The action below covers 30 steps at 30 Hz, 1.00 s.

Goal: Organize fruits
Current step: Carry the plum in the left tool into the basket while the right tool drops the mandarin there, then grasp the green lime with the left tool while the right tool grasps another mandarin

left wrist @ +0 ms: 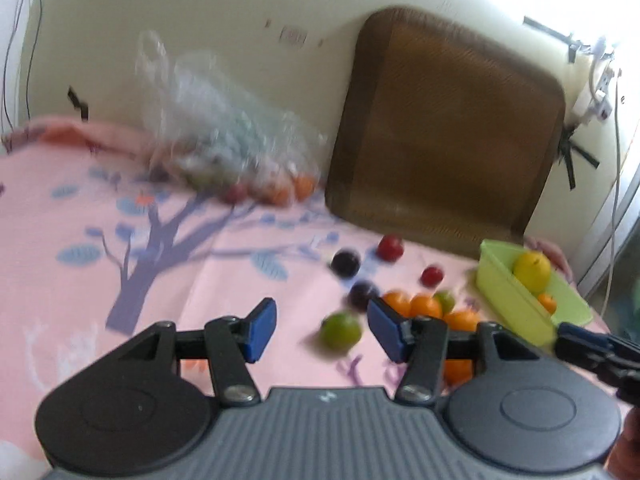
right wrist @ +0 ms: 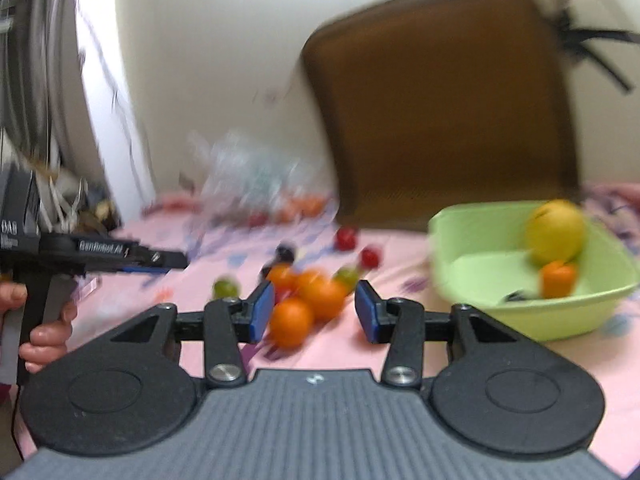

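Bright daylight from far right, blown-out glare at the window (left wrist: 624, 8), heavy motion blur in right wrist view, fisheye-curved edges, soft shadows.

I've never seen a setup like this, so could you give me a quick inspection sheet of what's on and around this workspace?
Surface: pink cloth with purple tree print, bare at the near left.
Job's things: light green plastic basin holding a big yellow fruit and a small orange; loose oranges, green limes, red plums and dark plums on the cloth.
Clutter: clear plastic bag of fruit by the wall.
Grippers: left tongs open, empty; right tongs open, orange between the pads, not gripped.
Cables: wires on the wall.
Surroundings: brown woven cushion leaning on the cream wall.
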Each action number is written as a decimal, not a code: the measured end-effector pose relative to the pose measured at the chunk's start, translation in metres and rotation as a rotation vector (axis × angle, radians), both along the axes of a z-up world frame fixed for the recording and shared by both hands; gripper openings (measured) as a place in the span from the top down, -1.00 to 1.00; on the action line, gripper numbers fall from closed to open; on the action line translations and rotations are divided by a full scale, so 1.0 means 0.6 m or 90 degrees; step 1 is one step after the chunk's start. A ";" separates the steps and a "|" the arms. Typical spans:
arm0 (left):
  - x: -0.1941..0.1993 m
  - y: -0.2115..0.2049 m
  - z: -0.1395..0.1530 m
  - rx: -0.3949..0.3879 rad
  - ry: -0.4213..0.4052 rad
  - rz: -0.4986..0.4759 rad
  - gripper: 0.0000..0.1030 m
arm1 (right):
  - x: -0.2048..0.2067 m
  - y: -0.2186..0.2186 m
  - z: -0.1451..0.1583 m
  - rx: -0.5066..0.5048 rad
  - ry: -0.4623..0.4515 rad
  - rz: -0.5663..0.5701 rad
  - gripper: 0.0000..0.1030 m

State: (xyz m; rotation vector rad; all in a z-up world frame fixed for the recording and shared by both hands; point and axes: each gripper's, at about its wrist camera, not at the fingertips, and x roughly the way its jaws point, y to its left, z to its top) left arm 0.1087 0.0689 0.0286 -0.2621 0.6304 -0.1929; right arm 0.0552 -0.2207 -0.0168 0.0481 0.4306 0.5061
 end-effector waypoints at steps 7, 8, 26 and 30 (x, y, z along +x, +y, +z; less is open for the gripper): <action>0.049 -0.032 -0.031 0.046 0.009 -0.047 -0.14 | 0.039 0.065 -0.035 -0.050 0.071 -0.017 0.07; 0.050 -0.037 -0.036 0.057 0.010 -0.050 -0.12 | 0.041 0.067 -0.042 -0.052 0.081 -0.018 0.07; -0.095 -0.214 -0.039 0.025 0.006 -0.231 0.40 | -0.103 -0.055 -0.044 -0.091 0.027 -0.090 0.33; -0.111 -0.280 -0.046 0.053 -0.001 -0.274 0.40 | -0.142 -0.104 -0.052 -0.083 0.023 -0.125 0.33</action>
